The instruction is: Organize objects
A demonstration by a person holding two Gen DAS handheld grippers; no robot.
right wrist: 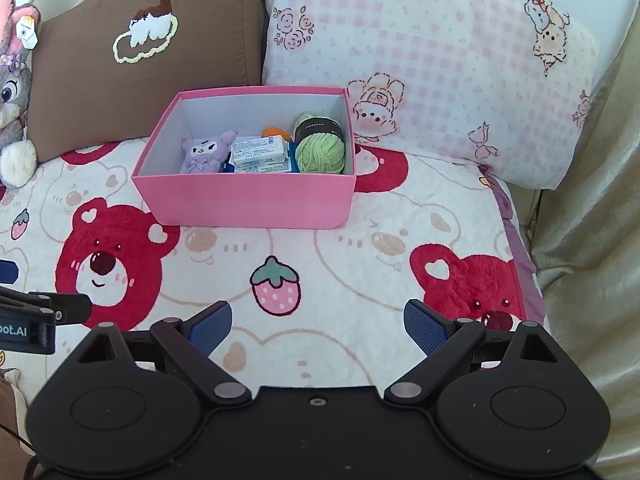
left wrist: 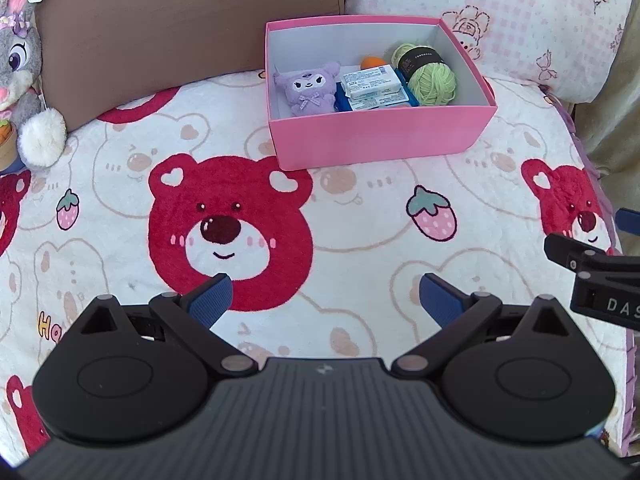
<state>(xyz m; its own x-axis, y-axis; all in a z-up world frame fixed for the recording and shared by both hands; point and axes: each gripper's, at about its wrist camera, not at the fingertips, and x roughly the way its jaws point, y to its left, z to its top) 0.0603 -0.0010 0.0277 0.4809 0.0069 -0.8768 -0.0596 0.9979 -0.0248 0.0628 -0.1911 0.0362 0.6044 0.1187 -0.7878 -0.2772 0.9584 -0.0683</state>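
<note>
My left claw (left wrist: 326, 300) stands wide with nothing between its blue pads, low in the frame of the left wrist view, over the bear-print blanket (left wrist: 360, 240). My right claw (right wrist: 318, 326) is just as wide and just as empty, low in its own frame above a printed strawberry.

The pink box (left wrist: 380, 136) sits on the blanket in the upper middle of the left view, and left of centre in the upper half of the right view (right wrist: 244, 200). Inside it, from left to right in the picture, lie a purple plush toy (left wrist: 308, 88), a stack of white packets (left wrist: 374, 86) on something blue, and a ball of green yarn (left wrist: 430, 76) with a dark paper band. A small orange thing (left wrist: 372, 61) shows behind the packets; I cannot tell what it is.

Behind the box lean a brown cushion (left wrist: 160, 40) at the upper left and a pink checked pillow (left wrist: 520, 20) at the upper right. A grey rabbit plush (left wrist: 20, 60) sits at the far left edge. Part of my other claw shows at the right edge of the left view.
</note>
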